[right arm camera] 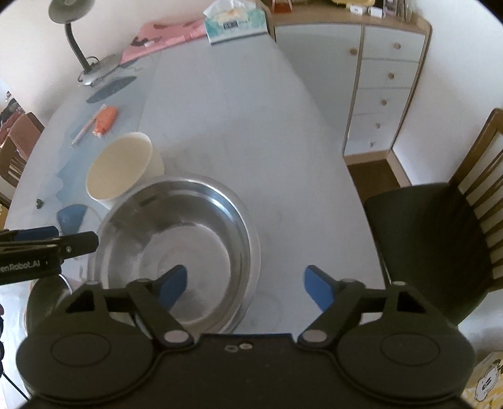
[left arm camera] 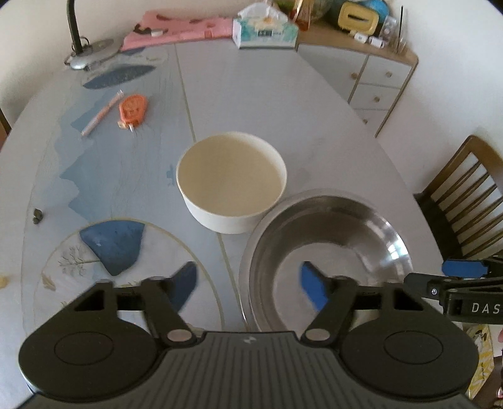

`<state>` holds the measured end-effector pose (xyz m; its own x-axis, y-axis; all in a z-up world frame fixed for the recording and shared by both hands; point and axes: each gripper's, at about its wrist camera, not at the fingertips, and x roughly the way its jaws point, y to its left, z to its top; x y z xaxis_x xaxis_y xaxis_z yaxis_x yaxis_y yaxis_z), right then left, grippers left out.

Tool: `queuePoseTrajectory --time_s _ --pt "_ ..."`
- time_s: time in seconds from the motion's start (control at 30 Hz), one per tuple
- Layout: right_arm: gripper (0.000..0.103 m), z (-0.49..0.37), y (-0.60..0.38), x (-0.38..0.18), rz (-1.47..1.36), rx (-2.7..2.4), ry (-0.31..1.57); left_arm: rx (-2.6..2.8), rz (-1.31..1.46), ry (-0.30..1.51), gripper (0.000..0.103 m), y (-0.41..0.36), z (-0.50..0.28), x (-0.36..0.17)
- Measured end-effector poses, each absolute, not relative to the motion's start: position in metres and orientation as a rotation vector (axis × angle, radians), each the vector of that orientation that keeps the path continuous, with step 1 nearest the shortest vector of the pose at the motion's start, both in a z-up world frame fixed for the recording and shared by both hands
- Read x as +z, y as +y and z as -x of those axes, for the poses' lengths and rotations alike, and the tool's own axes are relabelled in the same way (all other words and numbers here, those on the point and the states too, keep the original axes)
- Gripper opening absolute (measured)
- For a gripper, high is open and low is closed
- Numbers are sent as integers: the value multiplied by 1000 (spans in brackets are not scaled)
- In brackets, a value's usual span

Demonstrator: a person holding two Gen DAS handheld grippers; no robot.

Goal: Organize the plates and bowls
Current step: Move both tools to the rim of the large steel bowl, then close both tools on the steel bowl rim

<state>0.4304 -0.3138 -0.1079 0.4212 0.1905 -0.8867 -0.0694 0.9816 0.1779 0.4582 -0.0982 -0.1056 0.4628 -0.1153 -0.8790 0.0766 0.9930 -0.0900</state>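
A white round bowl (left arm camera: 231,179) stands mid-table, touching a wide steel bowl (left arm camera: 323,245) to its near right. My left gripper (left arm camera: 248,273) is open and straddles the steel bowl's left rim, with one blue finger outside it and the other over the bowl's inside. In the right wrist view my right gripper (right arm camera: 245,273) is open astride the right rim of the steel bowl (right arm camera: 188,220), its left finger inside. No pad presses on the rim. The white bowl (right arm camera: 119,170) lies behind the steel one. Both bowls are empty.
The oval grey table (left arm camera: 251,94) carries an orange gadget (left arm camera: 133,110), a pen (left arm camera: 100,113), a desk lamp (left arm camera: 85,53), a pink cloth (left arm camera: 179,30) and a tissue box (left arm camera: 264,30) at the far end. A cabinet (right arm camera: 386,78) and a wooden chair (right arm camera: 440,226) stand on the right.
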Motion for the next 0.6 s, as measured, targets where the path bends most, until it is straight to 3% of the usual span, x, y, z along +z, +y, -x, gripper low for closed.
queuePoseTrajectory --time_s 0.1,0.17,0.23,0.37,0.6 --pt "70 -431 -316 -115 -136 164 1150 -112 34 1103 58 -101 -462 -113" --pt "60 -431 -316 -117 -135 169 1163 -120 31 1115 42 -104 -463 -117" --pt "54 -431 -317 -118 -135 169 1169 -116 35 1133 36 -105 -465 -121" --pt "39 -433 -318 -117 -149 176 1175 -109 63 1146 32 -105 -468 -124" --pt "24 -432 -321 -120 -156 168 1185 -69 45 1153 20 -108 -469 -128"
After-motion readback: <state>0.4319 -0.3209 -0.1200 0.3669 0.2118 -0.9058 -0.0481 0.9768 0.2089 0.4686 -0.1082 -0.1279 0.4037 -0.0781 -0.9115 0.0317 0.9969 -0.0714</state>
